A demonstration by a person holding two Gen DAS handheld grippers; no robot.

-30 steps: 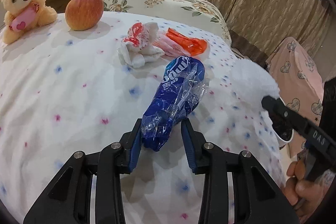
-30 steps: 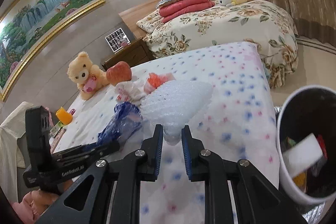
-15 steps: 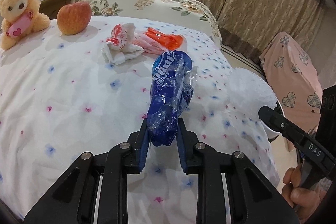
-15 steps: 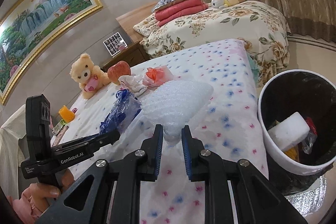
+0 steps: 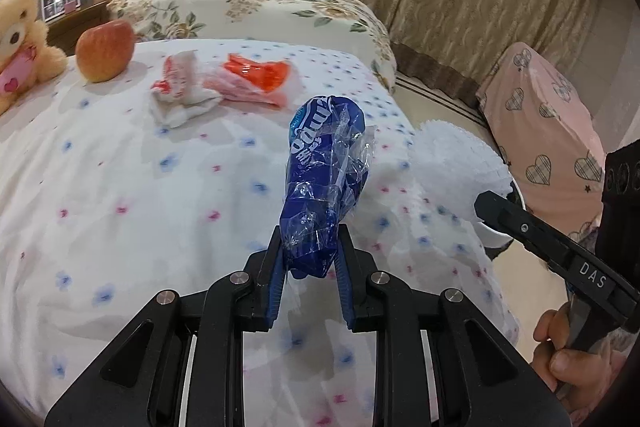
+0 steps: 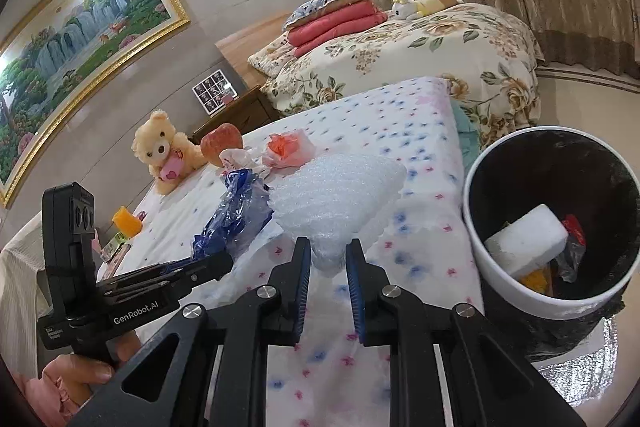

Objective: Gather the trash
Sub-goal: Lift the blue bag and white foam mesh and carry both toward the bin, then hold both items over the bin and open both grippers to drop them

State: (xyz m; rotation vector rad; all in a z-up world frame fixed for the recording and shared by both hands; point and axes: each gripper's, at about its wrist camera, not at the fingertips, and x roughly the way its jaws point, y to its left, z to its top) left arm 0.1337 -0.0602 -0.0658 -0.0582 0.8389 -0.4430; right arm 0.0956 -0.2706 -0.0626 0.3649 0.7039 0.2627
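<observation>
My left gripper [image 5: 309,259] is shut on a crumpled blue plastic wrapper [image 5: 325,183] and holds it above the spotted bed cover [image 5: 120,187]. My right gripper [image 6: 327,259] is shut on a white foam net [image 6: 336,191], held beside the bin [image 6: 492,283]. The foam net also shows in the left wrist view [image 5: 460,163], the blue wrapper in the right wrist view [image 6: 232,215]. A white and red crumpled wrapper [image 5: 180,95] and an orange plastic bag [image 5: 252,79] lie on the bed. The white-rimmed bin holds a white foam block [image 6: 528,239] and other trash.
An apple [image 5: 105,50] and a teddy bear [image 5: 20,47] sit at the bed's far left. A second bed [image 6: 400,55] with folded red blankets stands behind. A pink heart-patterned cover [image 5: 548,131] is right of the bed. Curtains line the far wall.
Both grippers have pulled back and toward the bin with their loads. The blue wrapper has been lifted off the bed. The bin has come fuller into the right wrist view.
</observation>
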